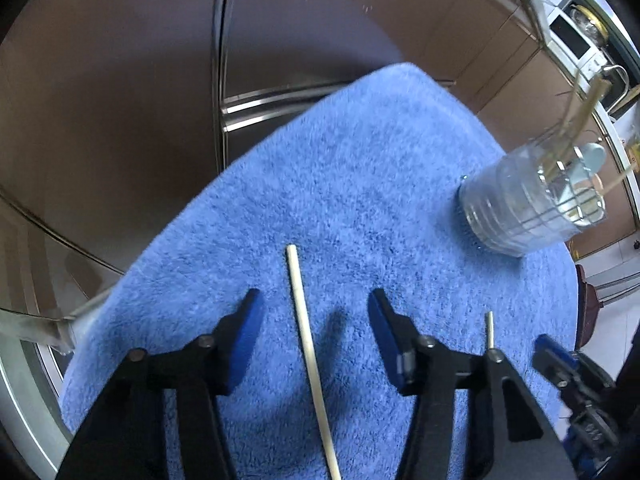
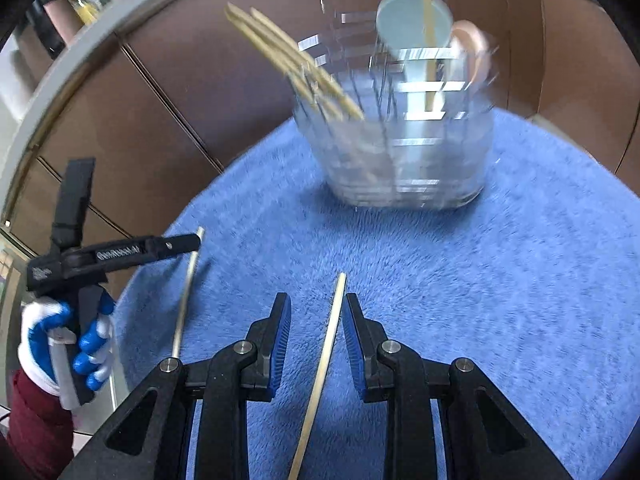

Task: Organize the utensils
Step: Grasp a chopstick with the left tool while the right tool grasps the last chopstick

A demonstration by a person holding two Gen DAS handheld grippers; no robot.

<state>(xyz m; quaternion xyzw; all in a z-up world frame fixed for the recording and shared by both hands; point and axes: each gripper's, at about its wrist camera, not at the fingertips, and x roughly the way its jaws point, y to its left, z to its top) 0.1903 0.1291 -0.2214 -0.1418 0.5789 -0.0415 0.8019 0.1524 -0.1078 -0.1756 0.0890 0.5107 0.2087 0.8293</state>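
Note:
A pale chopstick [image 1: 310, 354] lies on the blue towel [image 1: 360, 184] between the spread fingers of my open left gripper [image 1: 316, 304]. A second chopstick [image 1: 489, 330] lies to its right. In the right wrist view my right gripper [image 2: 316, 312] is open with a chopstick [image 2: 326, 356] between its fingers, close to the right pad. The other chopstick [image 2: 186, 296] lies to the left, by the left gripper [image 2: 80, 256]. A clear holder [image 2: 400, 136] with several chopsticks and spoons stands ahead; it also shows in the left wrist view [image 1: 528, 204].
The towel [image 2: 480, 280] covers a small round table. Brown cabinet fronts [image 1: 120, 80] with metal trim surround it. A microwave [image 1: 576, 36] is at the far upper right. The right gripper [image 1: 560, 368] shows at the left view's right edge.

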